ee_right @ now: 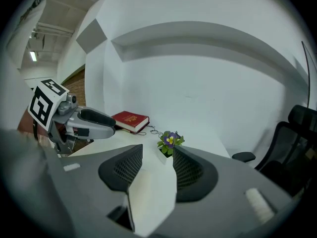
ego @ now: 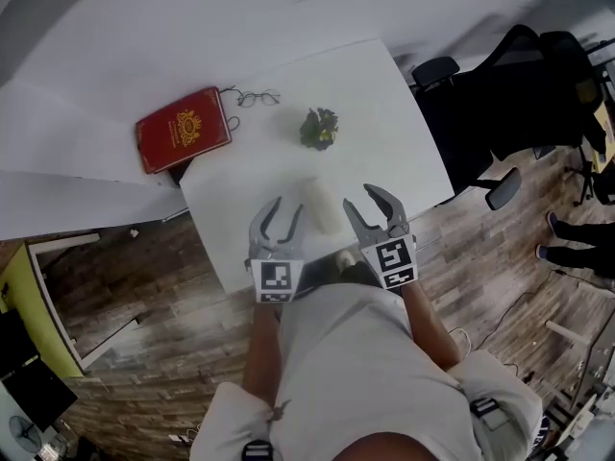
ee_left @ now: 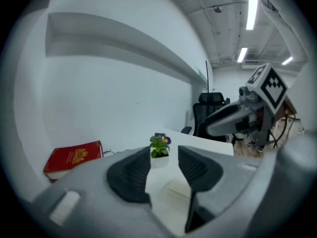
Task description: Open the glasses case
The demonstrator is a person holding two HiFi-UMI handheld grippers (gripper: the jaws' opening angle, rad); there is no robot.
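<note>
A pale cream glasses case [ego: 323, 207] lies shut on the white table [ego: 384, 133], near its front edge. My left gripper [ego: 288, 206] hovers just left of the case and my right gripper [ego: 356, 196] just right of it. Both are open with nothing between their fingers, and neither touches the case. In the left gripper view the case [ee_left: 176, 190] shows low between the jaws of the left gripper [ee_left: 163, 168]. In the right gripper view the right gripper [ee_right: 156, 166] frames a pale edge of the case [ee_right: 140, 197]. Each view also catches the other gripper [ee_left: 247, 114] [ee_right: 88, 121] at its side.
A small potted plant [ego: 319, 128] stands mid-table beyond the case. A red book [ego: 183, 129] lies at the far left corner with wire-rimmed glasses [ego: 256, 97] beside it. Black office chairs [ego: 509, 104] stand to the right of the table. A white wall runs behind.
</note>
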